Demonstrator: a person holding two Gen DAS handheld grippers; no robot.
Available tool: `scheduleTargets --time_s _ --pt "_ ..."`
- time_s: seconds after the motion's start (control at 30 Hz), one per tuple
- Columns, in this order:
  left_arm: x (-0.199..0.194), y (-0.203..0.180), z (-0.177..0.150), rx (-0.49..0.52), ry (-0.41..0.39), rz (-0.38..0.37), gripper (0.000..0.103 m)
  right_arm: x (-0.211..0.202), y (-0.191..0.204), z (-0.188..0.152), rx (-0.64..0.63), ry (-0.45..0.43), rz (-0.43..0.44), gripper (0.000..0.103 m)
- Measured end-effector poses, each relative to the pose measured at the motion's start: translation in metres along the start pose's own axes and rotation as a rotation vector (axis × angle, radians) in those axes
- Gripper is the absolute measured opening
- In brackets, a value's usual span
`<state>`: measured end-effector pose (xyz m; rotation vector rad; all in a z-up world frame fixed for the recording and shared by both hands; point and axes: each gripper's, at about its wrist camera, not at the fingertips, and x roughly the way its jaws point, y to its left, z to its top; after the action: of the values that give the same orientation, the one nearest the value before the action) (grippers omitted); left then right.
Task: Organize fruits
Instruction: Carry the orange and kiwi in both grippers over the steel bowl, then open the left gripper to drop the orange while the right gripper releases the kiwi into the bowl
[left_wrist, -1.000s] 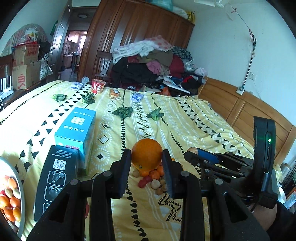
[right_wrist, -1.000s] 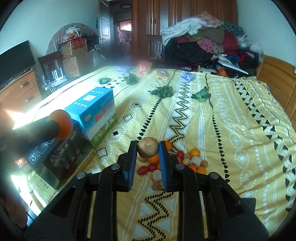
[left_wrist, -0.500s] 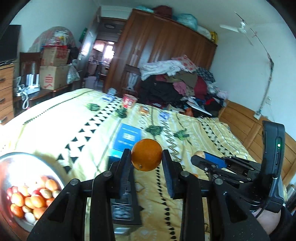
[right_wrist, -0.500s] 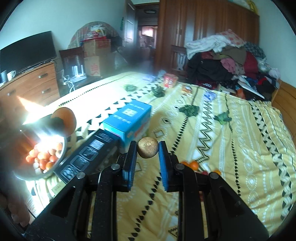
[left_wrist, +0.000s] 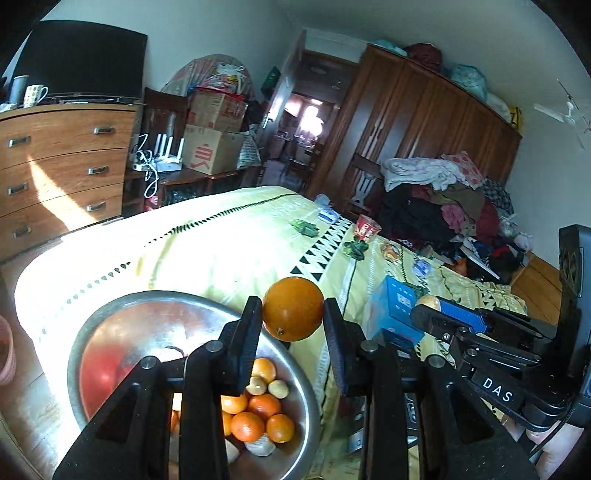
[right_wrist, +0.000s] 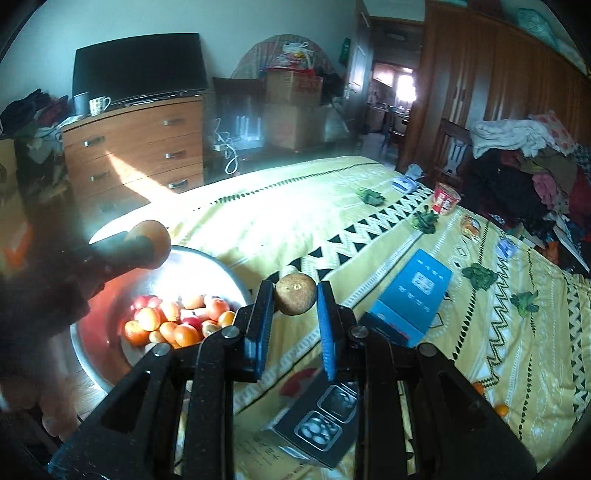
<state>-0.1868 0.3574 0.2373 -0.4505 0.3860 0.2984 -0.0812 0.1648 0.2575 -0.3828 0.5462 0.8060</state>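
Both grippers have swung away from the loose fruit pile on the yellow bedspread (right_wrist: 332, 206) toward the metal bowl (left_wrist: 122, 314), which now fills the 7 o'clock part of both views. Left gripper (left_wrist: 292, 322) has its fingers closed on the orange (left_wrist: 293, 308), held above the bowl's rim at about 1 o'clock from the fruits inside. Right gripper (right_wrist: 295, 300) pinches the small brown fruit (right_wrist: 295, 293) narrowly, at 3 o'clock from the bowl, beside the blue box (right_wrist: 410, 295).
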Motion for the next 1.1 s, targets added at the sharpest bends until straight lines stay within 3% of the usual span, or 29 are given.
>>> scheduleTargets --time_s 0.33,1.1 --pt "0.006 0.046 -0.012 -0.051 0.034 0.056 0.034 0.031 0.047 0.011 -0.048 0.057 0.094 0.024" --pt "0.017 0.064 -0.019 -0.067 0.071 0.077 0.034 0.056 0.058 0.008 0.009 0.134 0.155 0.024"
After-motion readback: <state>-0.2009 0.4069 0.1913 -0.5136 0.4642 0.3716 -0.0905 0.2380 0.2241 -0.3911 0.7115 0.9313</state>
